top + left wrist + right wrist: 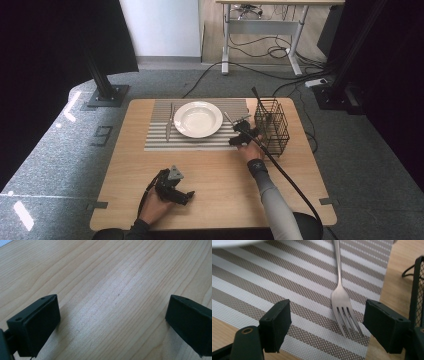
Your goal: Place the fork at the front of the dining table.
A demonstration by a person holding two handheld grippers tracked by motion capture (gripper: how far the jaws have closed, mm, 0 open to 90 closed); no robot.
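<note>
At three o'clock of the white plate (198,119), the fork (342,302) lies flat on the striped placemat (262,290), tines toward the right gripper (327,325). Its jaws stand spread with the tines between them, seemingly untouched by either pad. The wire cutlery basket (272,126) stands just beside, at three o'clock. The left gripper (112,320) rests spread over bare table (105,277), near six o'clock.
</note>
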